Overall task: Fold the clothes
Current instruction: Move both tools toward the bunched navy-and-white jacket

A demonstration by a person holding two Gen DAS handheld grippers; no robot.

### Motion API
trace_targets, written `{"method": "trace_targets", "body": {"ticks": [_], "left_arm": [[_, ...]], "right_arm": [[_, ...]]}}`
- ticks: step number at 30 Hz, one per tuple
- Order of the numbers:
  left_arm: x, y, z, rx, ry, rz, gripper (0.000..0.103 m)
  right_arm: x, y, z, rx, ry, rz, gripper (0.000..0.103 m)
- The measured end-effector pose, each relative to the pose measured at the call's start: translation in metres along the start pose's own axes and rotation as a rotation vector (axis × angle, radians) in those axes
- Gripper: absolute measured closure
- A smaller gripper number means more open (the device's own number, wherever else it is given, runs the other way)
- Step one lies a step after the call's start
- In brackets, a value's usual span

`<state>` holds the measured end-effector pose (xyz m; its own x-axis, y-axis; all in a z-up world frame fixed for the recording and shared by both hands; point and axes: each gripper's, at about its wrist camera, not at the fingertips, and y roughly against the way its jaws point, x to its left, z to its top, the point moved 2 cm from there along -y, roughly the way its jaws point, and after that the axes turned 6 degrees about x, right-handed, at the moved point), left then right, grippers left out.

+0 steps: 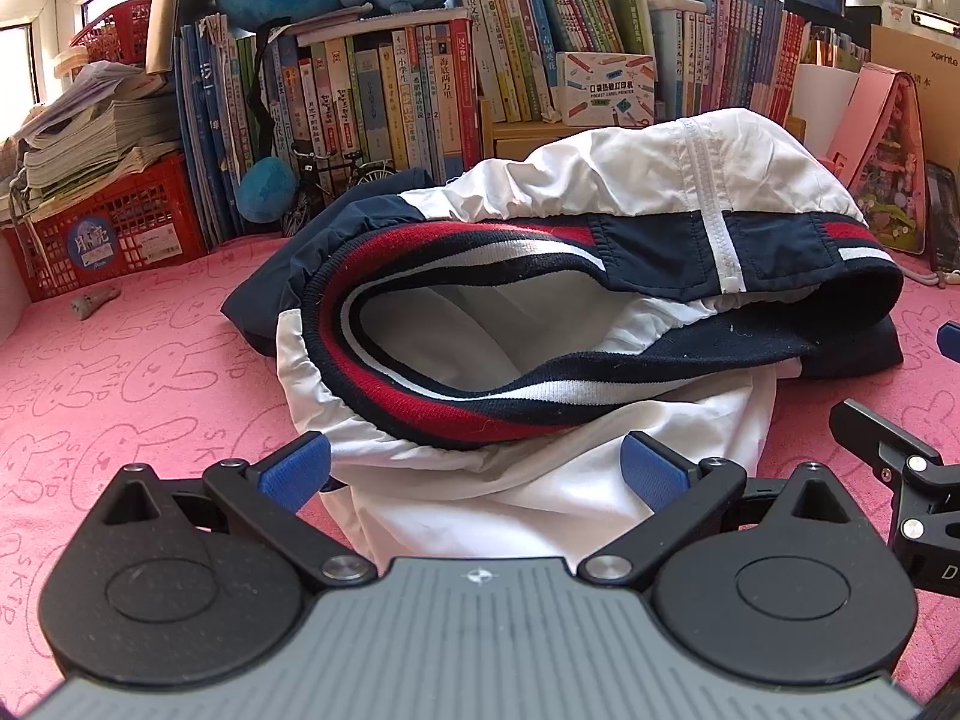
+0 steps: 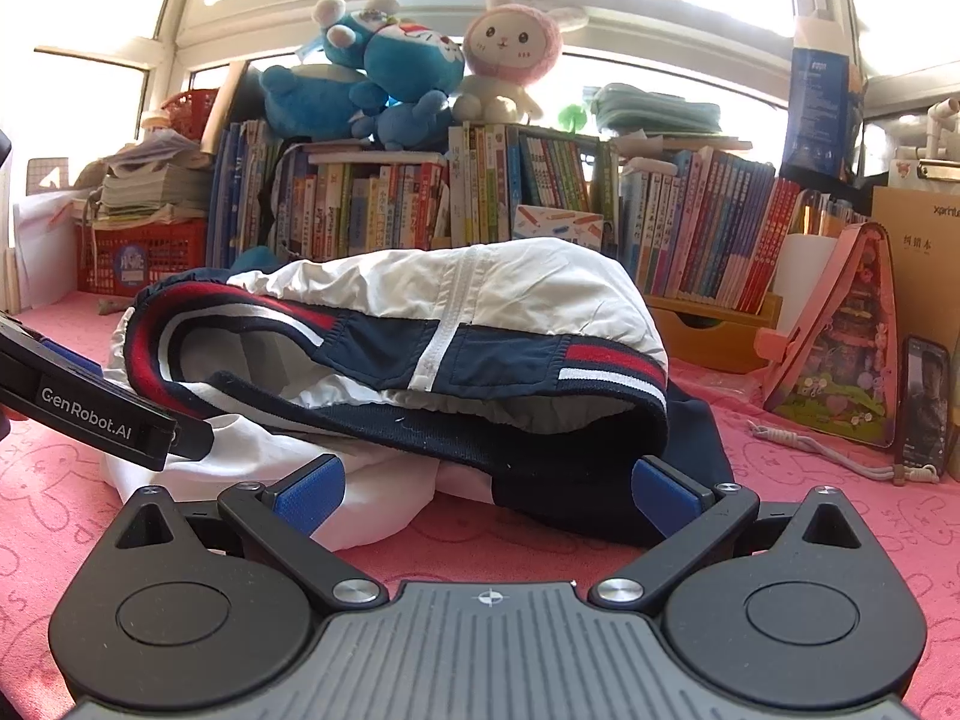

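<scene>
One jacket (image 1: pixel 600 252) lies bunched in the middle of both frames on the desk (image 1: pixel 120 372), which is covered by a pink towel-like cloth stamped with rabbit outlines. The jacket is thin, crinkly white and navy fabric with gathered elastic edges, a white zipper strip, and a ribbed knit band (image 1: pixel 456 396) striped red, white and navy that curls open like a mouth toward the left wrist camera.

Two grippers show. The left gripper (image 1: pixel 474 468), at the bottom centre of its own frame, has its jaws spread wide with white cloth lying between the two blue ridged pads (image 1: pixel 294 471), holding nothing. The right gripper (image 2: pixel 486 492), bottom centre of its frame, is likewise spread wide and empty, its pads close to the jacket's near folds.

Along the upper half stands a long row of upright books (image 2: pixel 690 228). Three plush toys sit on top: two blue (image 2: pixel 372 84), one pink-and-cream rabbit (image 2: pixel 510 54). A red plastic lattice crate (image 1: pixel 102 228) sits at left.
</scene>
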<state>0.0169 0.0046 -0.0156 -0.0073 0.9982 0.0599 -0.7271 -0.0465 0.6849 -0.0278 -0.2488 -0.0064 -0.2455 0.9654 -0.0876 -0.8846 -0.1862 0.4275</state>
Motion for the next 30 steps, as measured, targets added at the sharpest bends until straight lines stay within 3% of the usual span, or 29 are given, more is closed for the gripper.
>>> {"method": "trace_targets", "body": {"ticks": [17,30], "left_arm": [[0.018,-0.019,-0.009,-0.043,0.03,0.029,0.0],[0.017,-0.035,-0.009,0.011,0.047,0.001,0.0]], "right_arm": [[0.018,-0.018,-0.009,-0.016,0.058,-0.03,0.0],[0.03,-0.026,-0.01,0.019,0.128,-0.077,0.0]]}}
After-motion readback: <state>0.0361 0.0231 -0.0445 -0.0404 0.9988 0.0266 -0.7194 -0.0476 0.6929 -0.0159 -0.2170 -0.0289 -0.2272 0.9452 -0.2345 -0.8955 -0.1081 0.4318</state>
